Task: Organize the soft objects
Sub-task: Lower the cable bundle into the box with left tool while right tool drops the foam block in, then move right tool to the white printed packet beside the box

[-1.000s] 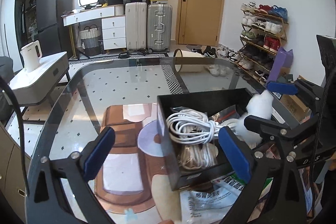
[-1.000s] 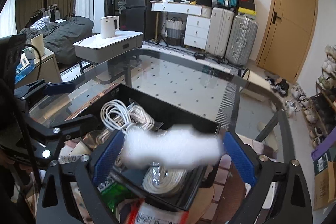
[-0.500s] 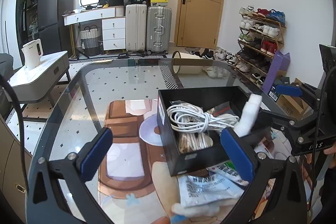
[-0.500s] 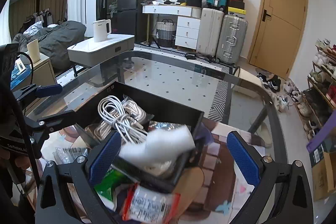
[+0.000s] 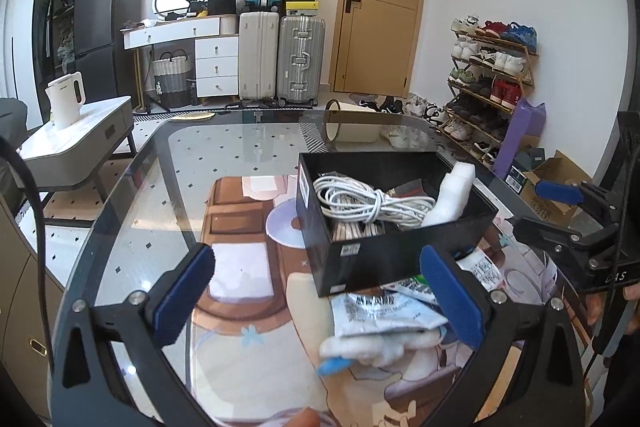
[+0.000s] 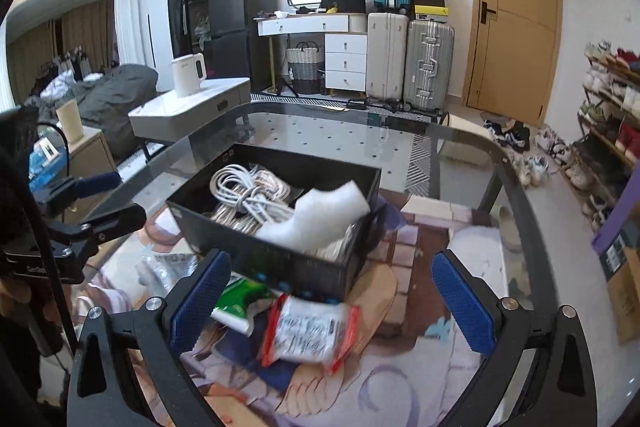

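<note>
A black box (image 5: pixel 396 247) (image 6: pixel 280 259) stands on the glass table. It holds coiled white cables (image 5: pixel 368 205) (image 6: pixel 248 195) and a white foam piece (image 5: pixel 454 197) (image 6: pixel 320 219) that leans on its right side. My left gripper (image 5: pixel 320 291) is open and empty, in front of the box. My right gripper (image 6: pixel 334 297) is open and empty, in front of the box; it also shows at the right of the left wrist view (image 5: pixel 560 211). Soft packets lie in front of the box: a silver-white one (image 5: pixel 384 311), a red-edged one (image 6: pixel 308 335) and a green one (image 6: pixel 240 303).
The glass table (image 5: pixel 224 163) has a rounded edge and a patterned rug shows through it. A white soft lump (image 5: pixel 380 347) with a blue bit lies near the left gripper. A shoe rack (image 5: pixel 488 79), suitcases (image 5: pixel 280 55) and a side table with a kettle (image 5: pixel 66 99) stand around.
Both grippers have drawn back from the box. The right gripper let go of the white foam piece, which now rests in the box.
</note>
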Available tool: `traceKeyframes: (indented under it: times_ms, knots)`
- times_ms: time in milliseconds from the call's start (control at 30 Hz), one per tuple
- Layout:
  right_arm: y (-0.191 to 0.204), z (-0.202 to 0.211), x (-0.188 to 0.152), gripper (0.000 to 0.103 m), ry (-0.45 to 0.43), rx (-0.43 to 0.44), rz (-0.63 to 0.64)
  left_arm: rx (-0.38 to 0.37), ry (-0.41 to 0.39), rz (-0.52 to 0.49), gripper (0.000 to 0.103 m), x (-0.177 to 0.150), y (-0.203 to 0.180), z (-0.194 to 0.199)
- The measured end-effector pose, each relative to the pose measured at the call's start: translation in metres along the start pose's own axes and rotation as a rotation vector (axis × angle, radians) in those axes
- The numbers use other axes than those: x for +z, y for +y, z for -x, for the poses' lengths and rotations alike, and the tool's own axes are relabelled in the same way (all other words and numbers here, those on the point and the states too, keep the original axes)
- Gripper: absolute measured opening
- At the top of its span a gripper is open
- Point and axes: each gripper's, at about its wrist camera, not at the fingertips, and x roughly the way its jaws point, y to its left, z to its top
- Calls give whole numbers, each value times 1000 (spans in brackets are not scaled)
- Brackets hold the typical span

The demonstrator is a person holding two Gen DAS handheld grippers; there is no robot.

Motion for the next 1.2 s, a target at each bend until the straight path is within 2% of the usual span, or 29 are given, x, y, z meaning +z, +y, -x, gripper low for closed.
traceKeyframes:
  times_ms: [400, 667, 1000, 1200]
  knots:
    - [-6, 19, -21, 102, -38, 40, -40, 28, 8, -38, 103, -24, -15, 2]
    - [-3, 8, -30, 102, -10, 40, -25, 39, 1, -14, 103, -32, -9, 2]
    - [2, -10, -38, 103, 96, 41, -15, 34, 7, -86, 103, -38, -19, -2]
    - [2, -24, -46, 103, 149, 10, -19, -7, 25, -86, 103, -41, -18, -3]
